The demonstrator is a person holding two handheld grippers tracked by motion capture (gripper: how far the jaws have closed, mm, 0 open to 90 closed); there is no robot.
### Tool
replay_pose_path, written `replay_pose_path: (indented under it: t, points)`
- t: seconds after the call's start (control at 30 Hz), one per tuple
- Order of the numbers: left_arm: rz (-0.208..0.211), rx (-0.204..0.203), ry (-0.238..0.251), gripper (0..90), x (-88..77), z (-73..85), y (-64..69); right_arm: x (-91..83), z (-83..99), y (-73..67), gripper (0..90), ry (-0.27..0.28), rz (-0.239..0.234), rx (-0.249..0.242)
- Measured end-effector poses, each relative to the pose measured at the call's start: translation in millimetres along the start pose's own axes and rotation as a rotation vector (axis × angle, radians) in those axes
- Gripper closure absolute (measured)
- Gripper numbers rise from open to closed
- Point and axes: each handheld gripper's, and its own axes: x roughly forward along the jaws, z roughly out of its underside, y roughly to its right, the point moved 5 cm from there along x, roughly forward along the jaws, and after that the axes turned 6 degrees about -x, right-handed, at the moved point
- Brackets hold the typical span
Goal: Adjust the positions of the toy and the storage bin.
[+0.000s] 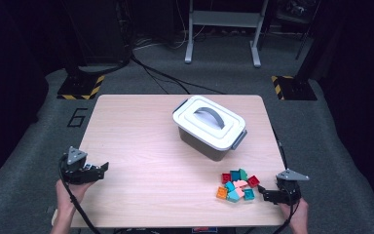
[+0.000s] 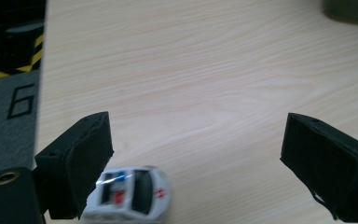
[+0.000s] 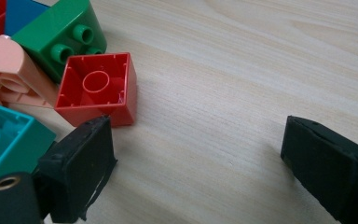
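A small white toy car (image 2: 130, 193) with blue and red marks lies on the wooden table (image 1: 146, 156), just below and beside one jaw of my left gripper (image 2: 196, 158). Its jaws stand wide apart, with bare wood between them. In the high view my left gripper (image 1: 103, 168) hovers at the table's near left corner. My right gripper (image 1: 263, 192) is open at the near right, just right of a heap of toy bricks (image 1: 237, 185). An upturned red brick (image 3: 98, 88) lies in front of one of its jaws, with nothing between the pads.
A grey box with a white lid and grey handle (image 1: 209, 122) stands right of the table's middle, closed. Green (image 3: 60, 39), pink (image 3: 9, 70) and teal (image 3: 4, 140) bricks crowd beside the red one. Dark floor with cables and hazard-striped feet surrounds the table.
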Motion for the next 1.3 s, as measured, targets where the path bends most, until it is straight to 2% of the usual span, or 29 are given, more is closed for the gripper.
replay_pose_path:
  t: [0.03,0.07,0.1,0.13,0.17,0.2,0.23,0.27,0.3,0.33,0.37,0.43,0.53,0.6,0.73,0.93,1.03,1.13,1.27,1.3]
  points:
    - [0.0,0.0,0.0,8.5,0.0,0.0,0.0,0.0,0.0,0.0,8.9,0.0,0.0,0.0]
    - [0.045,0.024,-0.016,8.1,6.8,2.2,19.2,0.0,0.0,0.0,8.9,0.0,0.0,0.0]
    - [0.045,0.024,-0.016,8.0,6.8,2.2,19.2,0.0,0.0,0.0,8.9,0.0,0.0,0.0]
    - [0.063,0.05,-0.038,7.6,13.6,6.5,29.5,0.0,0.0,0.0,8.9,0.0,0.0,0.0]
    - [0.082,0.092,-0.081,7.4,24.8,15.5,42.1,0.0,0.0,0.0,8.9,0.0,0.0,0.0]
    - [0.086,0.112,-0.108,6.9,31.7,21.5,47.8,0.0,0.0,0.0,8.9,0.0,0.0,0.0]
    - [0.086,0.112,-0.108,5.8,31.7,21.5,47.8,0.0,0.0,0.0,8.9,0.0,0.0,0.0]
    - [0.103,0.125,-0.145,5.8,38.9,29.6,54.1,-0.1,0.0,0.0,9.0,0.0,-0.001,0.0]
    - [0.111,0.137,-0.155,5.0,43.1,34.1,57.0,-0.1,0.1,0.1,9.0,0.0,-0.002,0.001]
    - [0.111,0.16,-0.18,4.3,51.0,44.9,63.2,-0.1,0.0,0.2,9.0,0.001,-0.002,0.001]
    - [0.118,0.163,-0.19,4.0,53.6,49.2,65.1,-0.1,0.0,0.3,9.0,0.001,-0.002,0.0]
    - [0.134,0.162,-0.199,3.7,56.4,53.1,66.5,-0.1,0.0,0.3,9.1,0.001,-0.003,0.0]
    - [0.147,0.127,-0.171,2.4,60.6,55.8,65.0,0.0,0.0,0.2,9.0,0.001,-0.002,0.0]
    - [0.152,0.127,-0.154,2.3,61.8,56.1,64.9,0.0,0.0,0.2,9.1,0.001,-0.001,-0.001]
    - [0.164,0.145,-0.156,0.3,64.5,54.7,63.4,0.0,0.0,0.4,9.3,0.002,0.0,-0.003]
    - [0.168,0.142,-0.152,0.4,64.7,54.9,64.3,-0.9,0.3,1.0,9.6,0.004,-0.008,0.008]
    - [0.159,0.138,-0.148,0.5,64.9,54.9,64.7,-2.1,0.3,3.2,10.3,-0.002,0.001,0.03]
    - [0.162,0.148,-0.155,0.5,64.5,54.5,64.3,-3.1,-0.2,6.7,7.2,0.006,-0.027,0.063]
    - [0.16,0.14,-0.145,0.7,65.3,54.5,65.4,-3.6,-2.2,8.3,5.7,-0.015,-0.038,0.048]
    - [0.165,0.142,-0.143,2.5,64.7,54.6,65.9,-6.5,-8.1,9.0,5.3,-0.01,-0.037,0.046]
